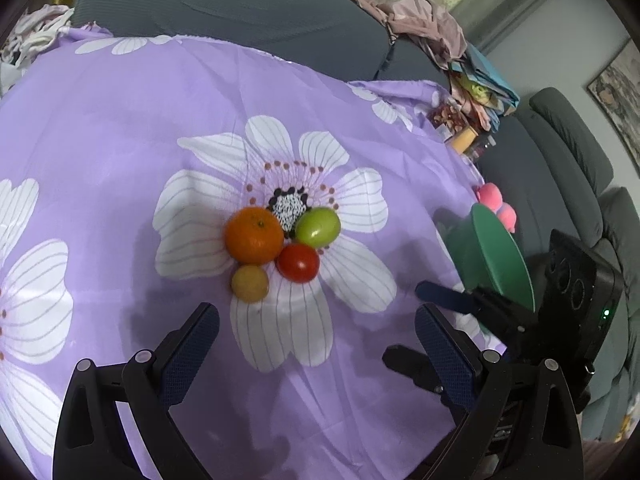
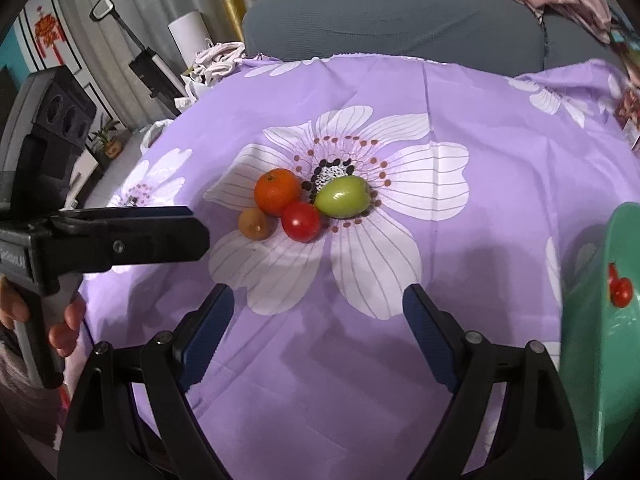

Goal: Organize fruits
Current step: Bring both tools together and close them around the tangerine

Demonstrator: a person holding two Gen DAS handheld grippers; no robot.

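Both grippers were over the worktop (image 1: 120, 128), which was draped in a purple cloth printed with large white flowers.

Nearest: the left gripper (image 1: 316, 328) had its jaws wide apart with only bare cloth between them, nothing held. The right gripper (image 2: 318, 308) was the same: jaws spread wide, empty. In both views the jaws pointed down at the cloth from the near side, which I judged to be an approach stance with no grasp yet made.

Just beyond the open jaws, roughly centred on the gap in each view, lay the fruit in one tight cluster on the printed flower's centre: small yellow-brown fruit (image 1: 250, 283) closest, red tomato (image 1: 298, 263) beside it, orange (image 1: 253, 235) behind on the left, green fruit (image 1: 318, 227) behind on the right. They appeared to touch one another. The clustering probably makes a single pick awkward; the outer, nearer pieces looked easiest to take first.

To the right of the right jaws stood a green bowl (image 2: 592, 320), with a red cherry motif on its wall, likely the destination for the fruit. No fruit could be seen in it.

Farther off: a grey sofa (image 2: 380, 12) behind the worktop.

Writing: faint lettering on the left gripper's body in the right wrist view, too blurred to read. No brand legible elsewhere.
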